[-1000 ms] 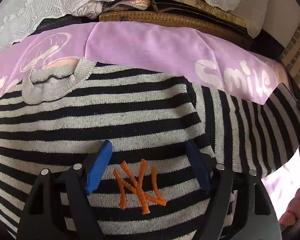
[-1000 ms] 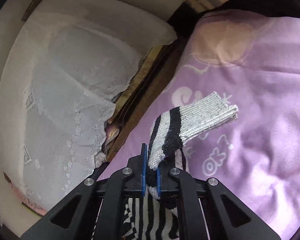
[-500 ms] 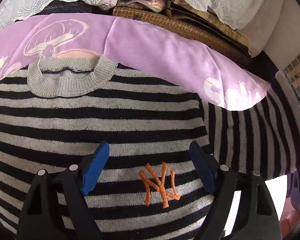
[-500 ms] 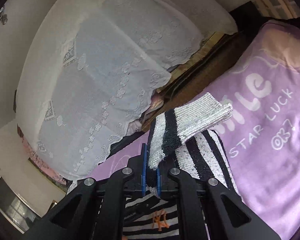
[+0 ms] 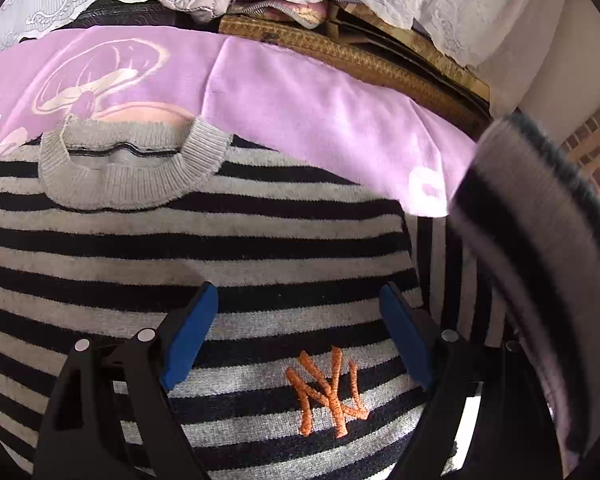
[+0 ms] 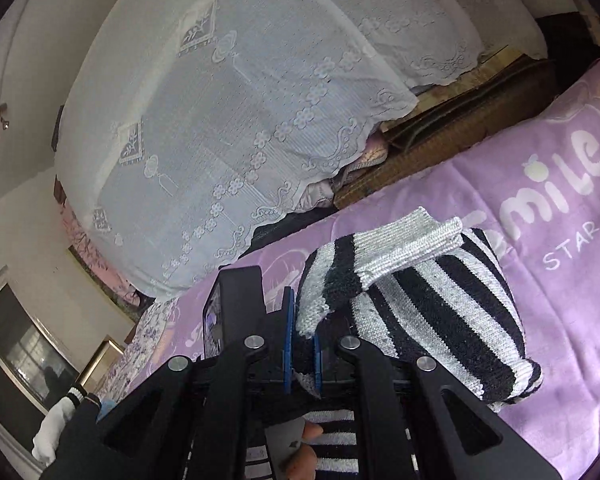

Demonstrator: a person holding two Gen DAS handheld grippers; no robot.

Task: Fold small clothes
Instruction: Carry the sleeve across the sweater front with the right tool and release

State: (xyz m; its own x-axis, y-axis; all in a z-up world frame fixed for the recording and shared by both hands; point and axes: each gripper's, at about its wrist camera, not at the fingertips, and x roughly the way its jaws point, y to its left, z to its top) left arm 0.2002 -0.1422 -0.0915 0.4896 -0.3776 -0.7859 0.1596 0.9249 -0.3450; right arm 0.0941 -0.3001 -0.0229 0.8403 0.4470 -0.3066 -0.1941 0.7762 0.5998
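A small black-and-grey striped sweater [image 5: 204, 240] with an orange NY logo [image 5: 328, 392] lies flat on a purple blanket [image 5: 300, 96], grey collar [image 5: 116, 184] toward the far side. My left gripper [image 5: 298, 332] hovers open over the chest, nothing between its blue pads. In the right wrist view my right gripper [image 6: 301, 354] is shut on the sweater's sleeve [image 6: 428, 304] near its grey ribbed cuff [image 6: 408, 240], holding it lifted over the blanket. That sleeve [image 5: 524, 240] shows blurred at the right of the left wrist view.
A white lace cover [image 6: 240, 120] drapes piled bedding beyond the blanket's far edge, with a woven brown mat [image 5: 340, 56] under it. A person's fingers [image 6: 304, 448] and a white-gloved hand [image 6: 56, 424] show low in the right wrist view. The left gripper's body [image 6: 236, 308] stands close by.
My right gripper has carried the pinched sleeve up and across toward the sweater's body, rolling as it went; the sleeve now enters the left wrist view. The left gripper shifted slightly over the chest.
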